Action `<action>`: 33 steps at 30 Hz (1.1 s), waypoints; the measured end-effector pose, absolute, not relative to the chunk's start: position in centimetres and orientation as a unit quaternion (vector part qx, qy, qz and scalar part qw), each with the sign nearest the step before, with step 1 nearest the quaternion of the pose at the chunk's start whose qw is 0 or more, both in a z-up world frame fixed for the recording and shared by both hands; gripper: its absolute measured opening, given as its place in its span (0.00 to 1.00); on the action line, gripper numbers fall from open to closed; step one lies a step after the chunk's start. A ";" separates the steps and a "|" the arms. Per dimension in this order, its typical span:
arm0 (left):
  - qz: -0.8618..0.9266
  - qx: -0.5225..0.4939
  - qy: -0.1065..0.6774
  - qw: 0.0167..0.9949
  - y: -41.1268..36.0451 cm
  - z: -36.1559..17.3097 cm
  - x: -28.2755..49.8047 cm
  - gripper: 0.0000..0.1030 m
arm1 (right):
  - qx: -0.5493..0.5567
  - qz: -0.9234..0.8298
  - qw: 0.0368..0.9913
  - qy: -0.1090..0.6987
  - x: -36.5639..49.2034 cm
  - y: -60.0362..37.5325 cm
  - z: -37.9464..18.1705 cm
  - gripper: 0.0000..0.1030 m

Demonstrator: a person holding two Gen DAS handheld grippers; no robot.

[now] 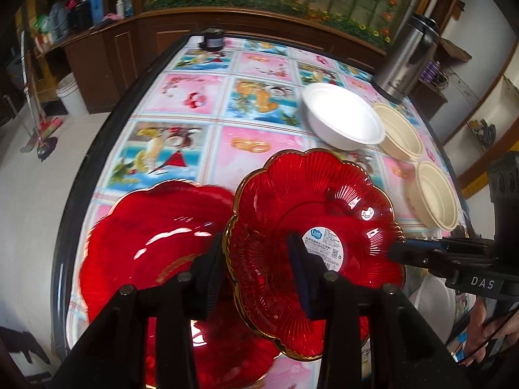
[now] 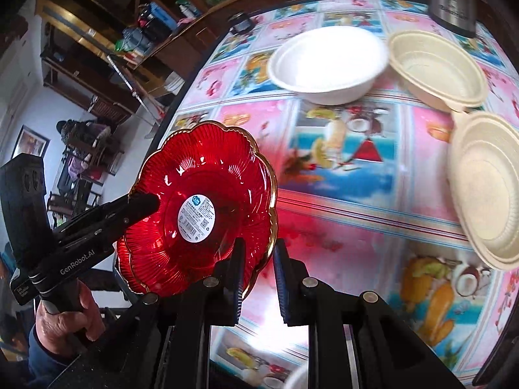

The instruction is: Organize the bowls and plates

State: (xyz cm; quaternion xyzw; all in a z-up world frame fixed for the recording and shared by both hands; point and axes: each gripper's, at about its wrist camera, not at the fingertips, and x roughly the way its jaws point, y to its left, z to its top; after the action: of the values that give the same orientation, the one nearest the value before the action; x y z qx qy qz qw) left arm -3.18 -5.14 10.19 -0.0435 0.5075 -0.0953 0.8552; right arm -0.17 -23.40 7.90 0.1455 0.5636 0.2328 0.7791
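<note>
A red scalloped glass plate [image 1: 311,227] with a white label is held tilted above the table. My left gripper [image 1: 256,275] has its two fingers on either side of the plate's rim, with a wide gap. My right gripper [image 2: 258,278] has the plate's near rim [image 2: 194,210] between its fingers; it also shows at the plate's right edge in the left wrist view [image 1: 402,253]. A second red plate [image 1: 155,240] lies flat on the table below left. A white bowl [image 1: 343,115] and two beige bowls [image 1: 400,133] [image 1: 433,194] stand at the right.
A steel thermos [image 1: 405,58] stands at the table's far right corner. A small dark jar [image 1: 212,37] sits at the far edge. The floral tablecloth [image 1: 194,103] covers the table. A wooden cabinet runs behind the table.
</note>
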 end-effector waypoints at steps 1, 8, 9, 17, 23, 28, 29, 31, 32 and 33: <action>-0.090 -0.047 0.508 0.855 -4.4 10.1 -3.3 0.36 | 0.143 0.236 0.778 0.564 -0.1 -22.9 8.0 0.18; -0.059 -0.075 0.512 0.854 -0.1 9.3 -5.0 0.36 | 0.111 0.265 0.769 0.571 0.3 -18.5 8.1 0.18; -0.053 -0.079 0.514 0.853 0.6 9.0 -5.2 0.36 | 0.105 0.269 0.767 0.573 0.4 -17.9 8.0 0.18; -0.019 -0.102 0.532 0.840 4.5 6.9 -5.8 0.36 | 0.059 0.292 0.754 0.586 0.9 -12.9 7.0 0.19; -0.008 -0.111 0.544 0.832 6.0 5.4 -5.5 0.38 | 0.031 0.297 0.747 0.594 1.2 -10.2 6.1 0.19; -0.011 -0.114 0.551 0.826 6.4 4.6 -5.0 0.39 | 0.023 0.293 0.739 0.606 1.8 -9.3 5.1 0.20; -0.012 -0.114 0.552 0.826 6.4 4.6 -4.9 0.39 | 0.022 0.293 0.741 0.604 1.9 -9.2 5.2 0.21; -0.016 -0.117 0.555 0.824 6.4 4.4 -4.5 0.43 | 0.019 0.290 0.743 0.604 2.1 -9.1 5.2 0.21; -0.019 -0.119 0.555 0.823 6.4 4.4 -4.5 0.46 | 0.021 0.288 0.742 0.605 2.3 -9.1 5.2 0.21; -0.023 -0.121 0.556 0.822 6.3 4.4 -4.4 0.48 | 0.025 0.287 0.741 0.606 2.4 -9.1 5.2 0.24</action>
State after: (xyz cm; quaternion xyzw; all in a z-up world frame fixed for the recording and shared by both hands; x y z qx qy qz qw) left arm -4.36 6.32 4.35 -0.1215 0.5561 -0.0233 0.8219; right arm 2.41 -9.15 5.17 0.0250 0.6062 0.2873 0.7412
